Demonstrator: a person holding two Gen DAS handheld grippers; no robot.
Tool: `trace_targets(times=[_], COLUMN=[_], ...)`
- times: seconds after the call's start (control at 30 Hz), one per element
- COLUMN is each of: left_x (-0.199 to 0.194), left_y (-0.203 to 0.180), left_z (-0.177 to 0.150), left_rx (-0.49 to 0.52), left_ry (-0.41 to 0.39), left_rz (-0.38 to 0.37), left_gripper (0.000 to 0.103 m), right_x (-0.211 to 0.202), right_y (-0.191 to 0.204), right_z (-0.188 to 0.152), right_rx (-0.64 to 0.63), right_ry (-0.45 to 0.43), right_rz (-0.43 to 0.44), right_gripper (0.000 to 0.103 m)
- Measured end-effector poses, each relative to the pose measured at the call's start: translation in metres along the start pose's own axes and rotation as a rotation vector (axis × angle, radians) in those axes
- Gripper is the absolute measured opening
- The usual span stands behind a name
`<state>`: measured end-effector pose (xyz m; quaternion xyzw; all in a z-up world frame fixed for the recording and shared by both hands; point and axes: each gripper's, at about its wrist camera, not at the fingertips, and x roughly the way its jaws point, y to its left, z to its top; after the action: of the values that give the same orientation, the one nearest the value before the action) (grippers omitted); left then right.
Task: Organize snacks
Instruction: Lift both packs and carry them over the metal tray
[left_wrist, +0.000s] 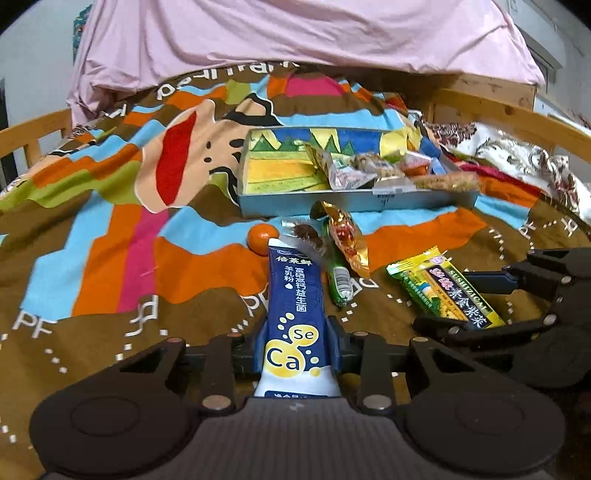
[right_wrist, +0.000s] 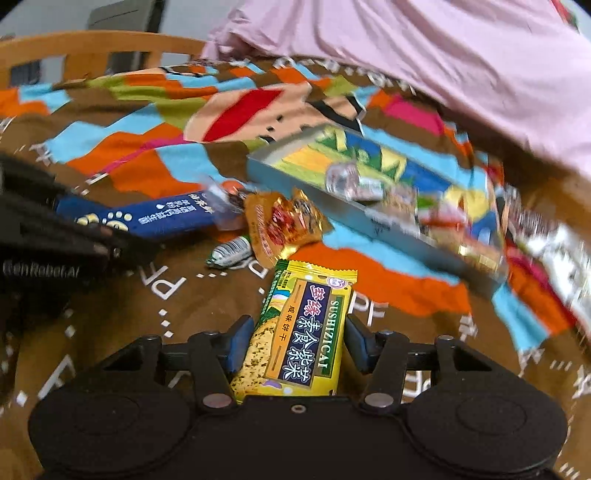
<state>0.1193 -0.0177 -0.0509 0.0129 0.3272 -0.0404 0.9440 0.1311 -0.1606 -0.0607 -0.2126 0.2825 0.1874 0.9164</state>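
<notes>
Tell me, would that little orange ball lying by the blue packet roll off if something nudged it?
Probably a little. The orange ball looks round and smooth, so a nudge should start it rolling. The patterned bedspread beneath it looks soft, which would likely stop it soon. The blue packet and a brown wrapped sweet lie close beside it and may block it that way.

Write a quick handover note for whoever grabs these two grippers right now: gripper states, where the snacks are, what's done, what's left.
Left gripper: shut on the blue sachet, low over the blanket.
Right gripper: jaws either side of the yellow cracker pack, pads not clearly pressing on it; treat as not gripped.
Tray: already holds several snacks, piled at its right end.
On the blanket, loose: orange ball, brown candy, gold packet, green stick.
Left to do: carry the sachet and cracker pack to the tray, then the four loose items.
</notes>
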Motion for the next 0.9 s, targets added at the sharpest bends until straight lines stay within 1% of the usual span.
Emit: trace_targets(times=[0.13, 0.27, 0.6, 0.77, 0.9], left_x=[-0.012, -0.025, -0.057, -0.062, -0.061], left_y=[0.002, 0.005, -0.007, -0.015, -0.022], left_z=[0.002, 0.006, 0.023, 0.036, 0.044], left_rx=[-0.021, -0.049, -0.085, -0.111, -0.14], left_ry=[-0.003, -0.029, -0.172, -0.23, -0.269], left_rz=[0.006, 0.021, 0.052, 0.068, 0.07], left_gripper=[0.035, 0.035, 0.035, 0.035, 0.035], right_x=[-0.017, -0.035, -0.067, -0.072, -0.073], right_y=[0.004, 0.002, -0.01, -0.021, -0.029], right_z=[0.003, 0.007, 0.017, 0.022, 0.024], right_rx=[-0.045, -0.059, -0.066, -0.044, -0.06], right_ry=[-0.066, -0.132, -0.313, -0.358, -0.39], right_rz=[-0.025, -0.047, -0.108, -0.132, -0.178], right_gripper=[0.055, 0.055, 0.055, 0.055, 0.055])
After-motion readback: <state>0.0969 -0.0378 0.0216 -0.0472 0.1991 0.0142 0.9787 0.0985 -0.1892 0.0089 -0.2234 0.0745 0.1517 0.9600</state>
